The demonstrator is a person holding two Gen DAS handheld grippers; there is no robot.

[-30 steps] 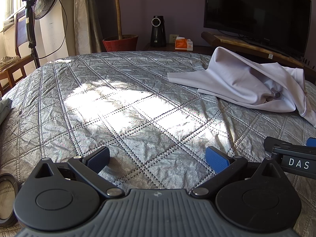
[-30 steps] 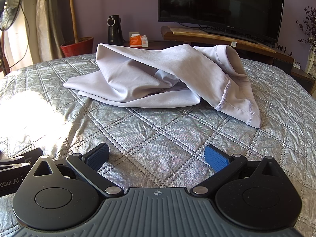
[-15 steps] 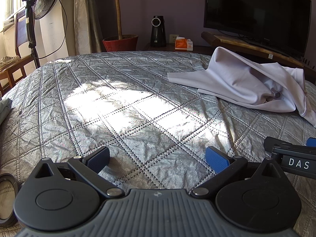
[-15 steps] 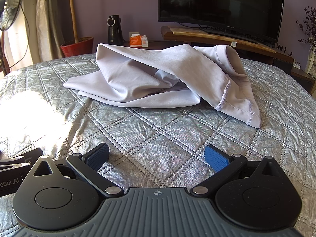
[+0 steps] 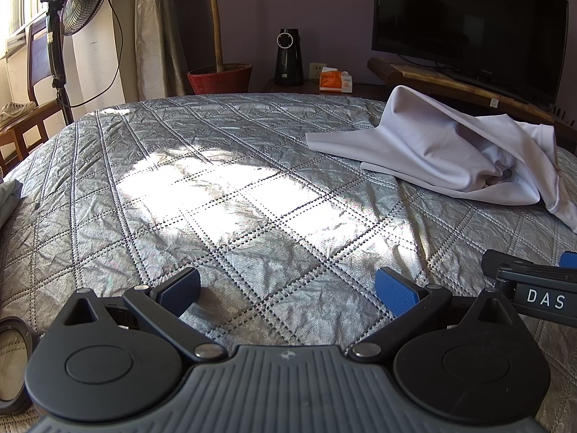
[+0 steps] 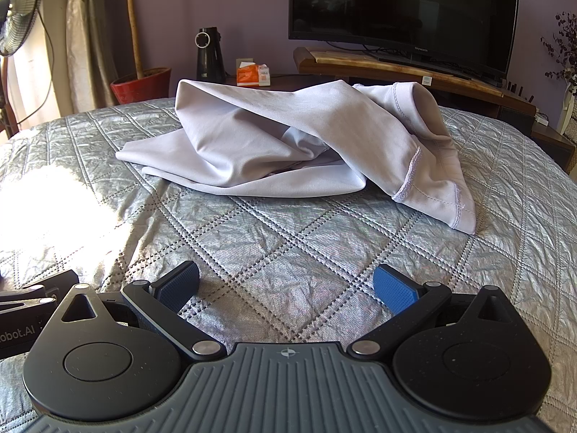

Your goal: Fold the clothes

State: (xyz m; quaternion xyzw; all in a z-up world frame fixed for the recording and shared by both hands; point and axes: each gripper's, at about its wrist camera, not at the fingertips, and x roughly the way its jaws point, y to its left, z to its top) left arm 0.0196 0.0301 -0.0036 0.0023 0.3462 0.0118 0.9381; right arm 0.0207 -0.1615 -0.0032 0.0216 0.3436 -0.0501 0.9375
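While both grippers sit low over the quilt, nothing is held.
Left gripper: fingers spread wide, empty, blue pads over bare quilt.
Right gripper: fingers spread wide, empty, near the left one.
Garment: pale lilac, crumpled in a heap on the quilt, ahead of the right gripper, apart from both.
Background: TV, fan.

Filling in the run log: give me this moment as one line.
stage: before first grasp | left claw: open, over quilt | right claw: open, facing garment | pale garment: crumpled, unfolded, untouched
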